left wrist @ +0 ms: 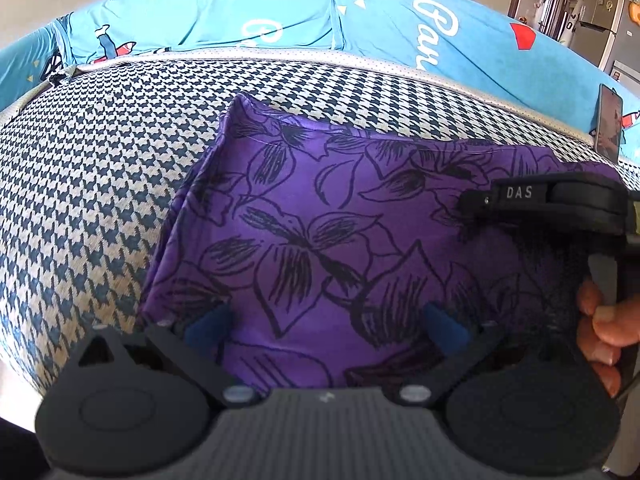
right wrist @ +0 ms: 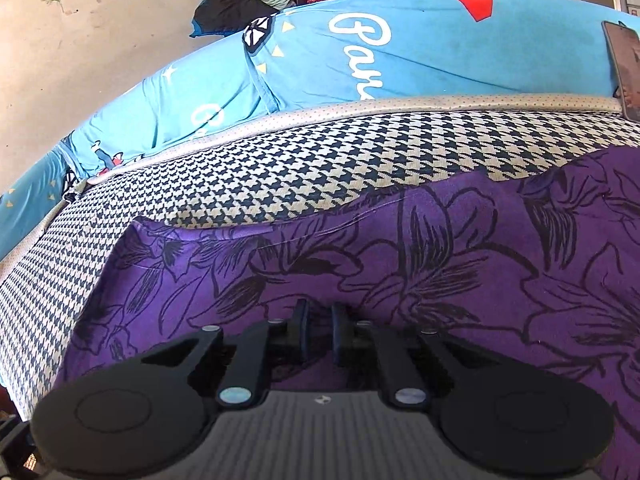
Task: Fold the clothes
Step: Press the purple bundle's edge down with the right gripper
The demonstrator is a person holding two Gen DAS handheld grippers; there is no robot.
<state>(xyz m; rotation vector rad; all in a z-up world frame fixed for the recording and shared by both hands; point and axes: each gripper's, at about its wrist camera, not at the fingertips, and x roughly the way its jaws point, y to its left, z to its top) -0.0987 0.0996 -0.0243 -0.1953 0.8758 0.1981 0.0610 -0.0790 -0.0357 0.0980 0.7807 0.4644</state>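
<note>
Here we are over the purple garment, black flowers sketched all across it, lying on the houndstooth cushion with its far hem running along near the cushion's back edge. My left gripper hangs above the near part of the cloth with its blue pads spread wide, nothing between them, just purple fabric showing through the gap. Over on the right side of that view comes my right gripper, reaching in sideways across the garment, black body with white lettering, and my hand is wrapped around its handle, fingernails showing. From the right wrist view, that right gripper has its two fingers drawn in to a narrow slit, closed down, tips low against the purple cloth; whether a pinch of fabric sits between them I cannot tell, the tips are dark and the cloth right behind them is bunched up. The garment's left corner sits folded and a little raised on the houndstooth. Behind the cushion runs a pale dotted strip, and past it the bright blue cover with white script and red shapes. A phone stands propped upright against that blue cover at the far right, screen facing me.
</note>
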